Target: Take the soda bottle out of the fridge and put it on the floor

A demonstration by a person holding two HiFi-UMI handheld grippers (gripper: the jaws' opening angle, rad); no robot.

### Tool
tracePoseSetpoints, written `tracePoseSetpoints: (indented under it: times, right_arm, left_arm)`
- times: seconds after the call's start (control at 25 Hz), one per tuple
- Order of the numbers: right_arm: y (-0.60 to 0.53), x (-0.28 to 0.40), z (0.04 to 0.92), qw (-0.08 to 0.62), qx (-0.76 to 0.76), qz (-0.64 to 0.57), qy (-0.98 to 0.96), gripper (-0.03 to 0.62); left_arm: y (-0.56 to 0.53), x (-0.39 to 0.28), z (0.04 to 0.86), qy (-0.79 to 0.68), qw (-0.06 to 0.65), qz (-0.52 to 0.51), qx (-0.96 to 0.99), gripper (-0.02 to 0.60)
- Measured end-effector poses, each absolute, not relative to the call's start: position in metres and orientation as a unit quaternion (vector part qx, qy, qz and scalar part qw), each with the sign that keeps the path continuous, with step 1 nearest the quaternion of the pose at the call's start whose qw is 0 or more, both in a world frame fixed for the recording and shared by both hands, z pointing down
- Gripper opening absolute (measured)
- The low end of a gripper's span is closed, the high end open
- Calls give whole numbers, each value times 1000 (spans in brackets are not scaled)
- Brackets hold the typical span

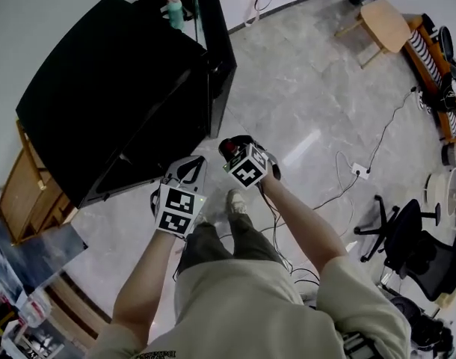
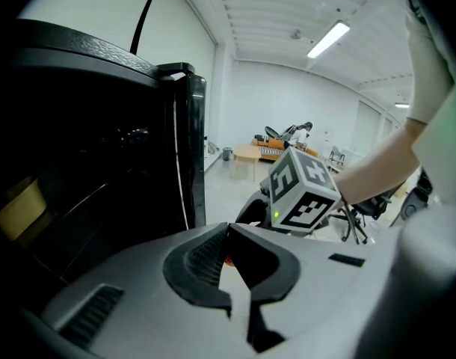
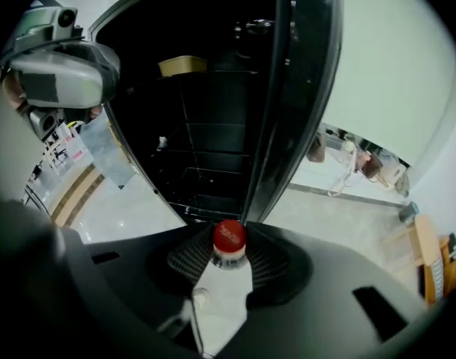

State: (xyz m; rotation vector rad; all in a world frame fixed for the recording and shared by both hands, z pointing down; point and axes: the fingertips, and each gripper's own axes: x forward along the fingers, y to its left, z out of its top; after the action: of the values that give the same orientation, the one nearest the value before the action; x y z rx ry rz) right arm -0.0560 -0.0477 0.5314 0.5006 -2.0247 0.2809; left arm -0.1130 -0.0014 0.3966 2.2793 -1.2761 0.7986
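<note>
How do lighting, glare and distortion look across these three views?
Head view: strong fisheye bending, a glare streak on the glossy floor. Left gripper view: ceiling light blown out, fridge interior nearly black. Right gripper view: dark vignetted corners, soda bottle cap sharp.

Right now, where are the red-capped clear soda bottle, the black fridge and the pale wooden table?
Red-capped clear soda bottle [image 3: 229,238], right gripper view, its red cap.
Black fridge [image 1: 101,88], head view, its outer casing.
Pale wooden table [image 1: 385,22], head view, its tabletop.
</note>
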Motion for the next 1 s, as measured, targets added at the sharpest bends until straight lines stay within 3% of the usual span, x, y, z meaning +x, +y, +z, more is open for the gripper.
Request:
tracePoseSetpoints:
  times: [0.52,1.0]
  right_arm:
    - [-42,15,576,499,248,159,-815,112]
    - [-31,43,692,502,276,210,-792,112]
  left_arm:
    - [-23,-44,443,-407,216,317,829,6]
    - [-30,-13,566,-352,239,365,828,6]
